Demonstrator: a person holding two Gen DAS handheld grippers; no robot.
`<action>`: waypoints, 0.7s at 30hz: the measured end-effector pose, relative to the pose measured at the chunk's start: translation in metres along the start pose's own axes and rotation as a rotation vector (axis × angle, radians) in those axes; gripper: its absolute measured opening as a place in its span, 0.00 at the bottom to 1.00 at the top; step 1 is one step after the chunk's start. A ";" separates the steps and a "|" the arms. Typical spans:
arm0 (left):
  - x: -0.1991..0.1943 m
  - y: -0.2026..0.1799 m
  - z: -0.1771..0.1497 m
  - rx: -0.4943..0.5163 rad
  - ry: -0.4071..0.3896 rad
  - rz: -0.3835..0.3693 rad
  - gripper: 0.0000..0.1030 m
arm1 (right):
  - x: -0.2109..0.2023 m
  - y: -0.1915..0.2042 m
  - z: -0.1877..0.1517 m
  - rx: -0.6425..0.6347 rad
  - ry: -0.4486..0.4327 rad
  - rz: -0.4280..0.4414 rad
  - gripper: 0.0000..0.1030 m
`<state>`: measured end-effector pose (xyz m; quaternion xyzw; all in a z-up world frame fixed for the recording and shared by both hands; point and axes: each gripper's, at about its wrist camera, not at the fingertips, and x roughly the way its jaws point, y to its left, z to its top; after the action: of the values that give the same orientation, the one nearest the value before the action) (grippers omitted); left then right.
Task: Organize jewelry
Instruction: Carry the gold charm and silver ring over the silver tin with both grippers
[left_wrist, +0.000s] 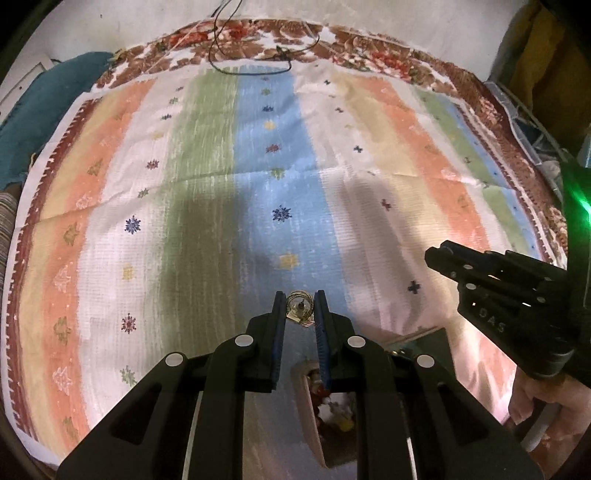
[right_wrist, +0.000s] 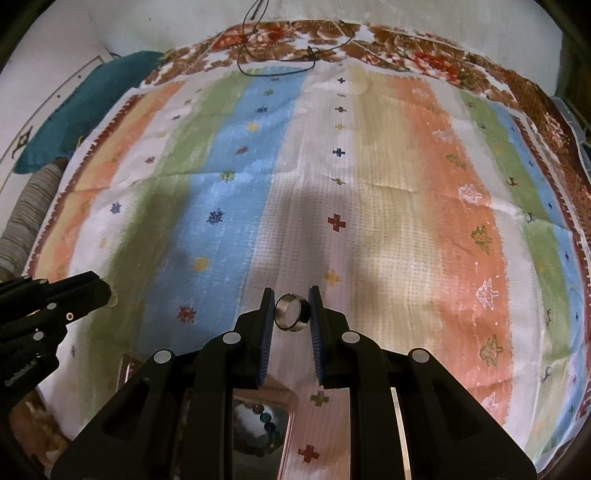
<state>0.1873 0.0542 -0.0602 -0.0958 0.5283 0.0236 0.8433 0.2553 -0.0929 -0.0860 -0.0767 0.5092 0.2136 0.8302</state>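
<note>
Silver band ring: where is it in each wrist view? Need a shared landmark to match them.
Left wrist: not visible; the right gripper enters from the right edge, side-on, hiding whatever it holds.
Right wrist: silver band ring sits bottom centre, clamped between the right gripper's pads, above the striped cloth.
Shared landmark: the black cord looped at the cloth's far edge, top centre in both.

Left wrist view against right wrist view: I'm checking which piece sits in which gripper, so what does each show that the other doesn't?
Only the left wrist view shows the gold earring clamped in the left gripper. Only the right wrist view shows the silver ring clamped in the right gripper. Both show the striped cloth and the black cord at its far edge.
</note>
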 end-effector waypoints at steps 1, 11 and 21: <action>-0.003 -0.002 -0.001 0.002 -0.006 -0.005 0.15 | -0.003 0.000 -0.001 -0.001 -0.004 0.004 0.19; -0.037 -0.020 -0.010 0.018 -0.065 -0.058 0.15 | -0.030 0.002 -0.021 -0.028 -0.040 0.022 0.19; -0.064 -0.040 -0.030 0.071 -0.124 -0.044 0.15 | -0.057 0.012 -0.038 -0.068 -0.081 0.062 0.19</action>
<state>0.1385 0.0132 -0.0096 -0.0759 0.4734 -0.0076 0.8775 0.1969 -0.1111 -0.0522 -0.0805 0.4695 0.2593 0.8401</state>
